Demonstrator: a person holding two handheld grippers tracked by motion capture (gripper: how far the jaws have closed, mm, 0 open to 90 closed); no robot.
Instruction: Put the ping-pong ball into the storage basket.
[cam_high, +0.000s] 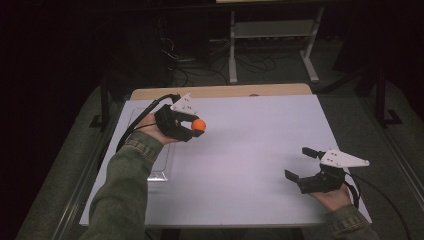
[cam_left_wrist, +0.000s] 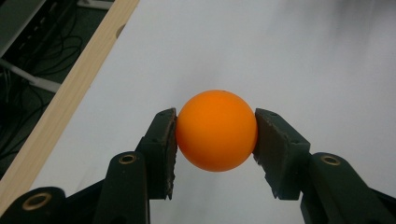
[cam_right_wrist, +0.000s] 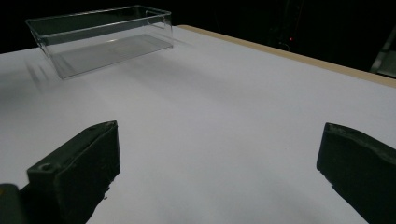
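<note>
Right, the left tongs (cam_high: 192, 126) have an orange ball (cam_high: 198, 125) clamped between their two black jaws, and in the left gripper view that grip is plain: the ball (cam_left_wrist: 216, 130) sits squarely in the gap with a dark pad (cam_left_wrist: 164, 144) pressed flat against each side of it, nothing under it but white surface. From the high view the ball is up off the worktop (cam_high: 250, 145), over its far left part, not far from the wooden edge (cam_high: 225, 91) that runs along the back. The left hand (cam_high: 157, 127) comes in from the lower left in an olive sleeve (cam_high: 125, 190), the grey three-cornered plate (cam_high: 183, 104) tilted on top and the cable (cam_high: 137, 122) looping away to the left. Just below that hand a clear plastic tray (cam_high: 159, 170) lies on the white sheet, partly covered by the forearm; in the right gripper view the same tray (cam_right_wrist: 100, 39) stands far off toward the back left corner, see-through walls upright, nothing visible inside. Over on the near right, the right tongs (cam_high: 299, 162) are well apart from the ball, their jaws spread wide with nothing between them, and in their own view the two black jaws stand far apart over bare white worktop (cam_right_wrist: 219, 121). The right hand (cam_high: 330, 192) sits low at the near right edge.
</note>
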